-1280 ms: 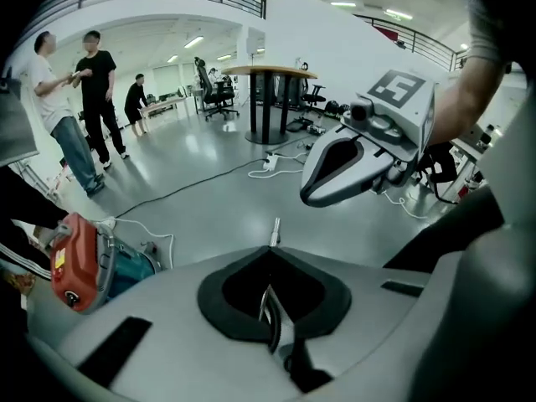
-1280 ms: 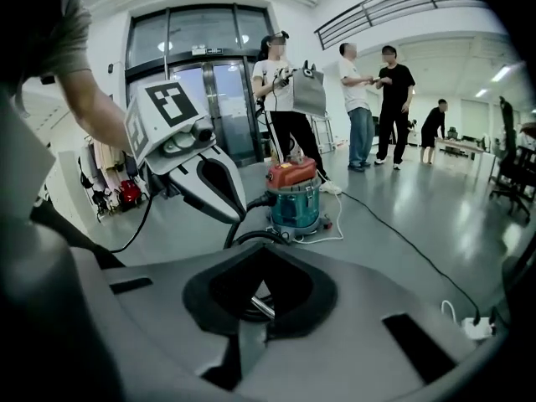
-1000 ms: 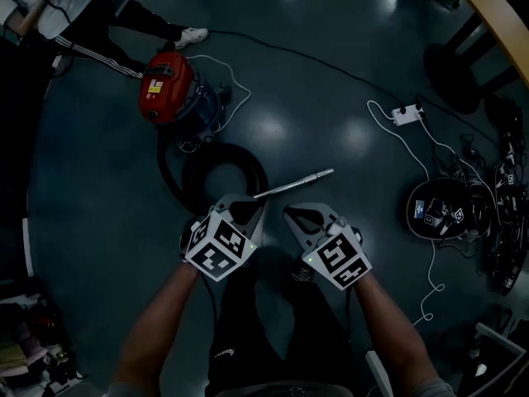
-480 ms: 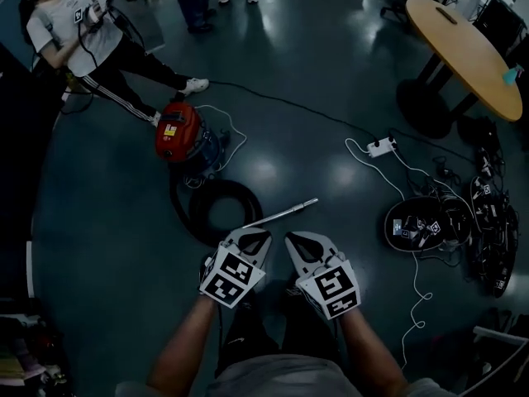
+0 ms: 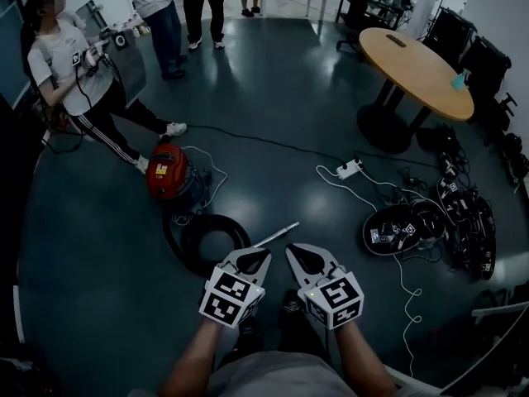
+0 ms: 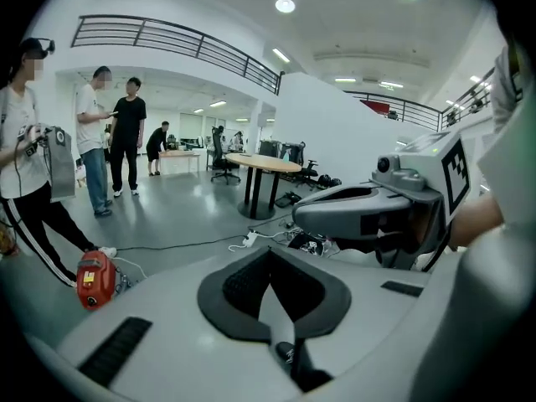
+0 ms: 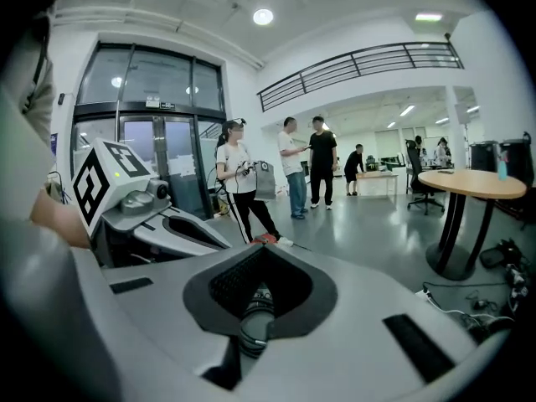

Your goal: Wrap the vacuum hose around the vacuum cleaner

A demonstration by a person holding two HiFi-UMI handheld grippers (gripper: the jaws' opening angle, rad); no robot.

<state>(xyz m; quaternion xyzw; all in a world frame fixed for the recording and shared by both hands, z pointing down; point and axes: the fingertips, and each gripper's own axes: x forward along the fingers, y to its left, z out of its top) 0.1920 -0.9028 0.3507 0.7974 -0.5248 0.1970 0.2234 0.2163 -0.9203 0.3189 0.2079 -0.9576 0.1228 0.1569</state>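
Note:
The red vacuum cleaner (image 5: 169, 172) stands on the dark floor left of centre; it also shows low at the left in the left gripper view (image 6: 95, 279). Its black hose (image 5: 202, 240) lies coiled on the floor just in front of it, and the metal wand (image 5: 277, 234) points right from the coil. My left gripper (image 5: 253, 260) and right gripper (image 5: 302, 255) hang side by side above the floor, nearer me than the coil. Both are shut and hold nothing. In the right gripper view a ribbed piece of hose (image 7: 254, 312) shows through the opening behind the shut tips.
A round wooden table (image 5: 417, 60) stands at the back right. A white power strip (image 5: 347, 169) and loose cables lie right of centre, beside a heap of dark gear (image 5: 405, 226). A person (image 5: 74, 64) stands behind the vacuum, with others (image 5: 161, 7) further back.
Both grippers have risen together and stayed shut. The head view has tilted up, showing more of the room. Vacuum, hose and wand lie where they were.

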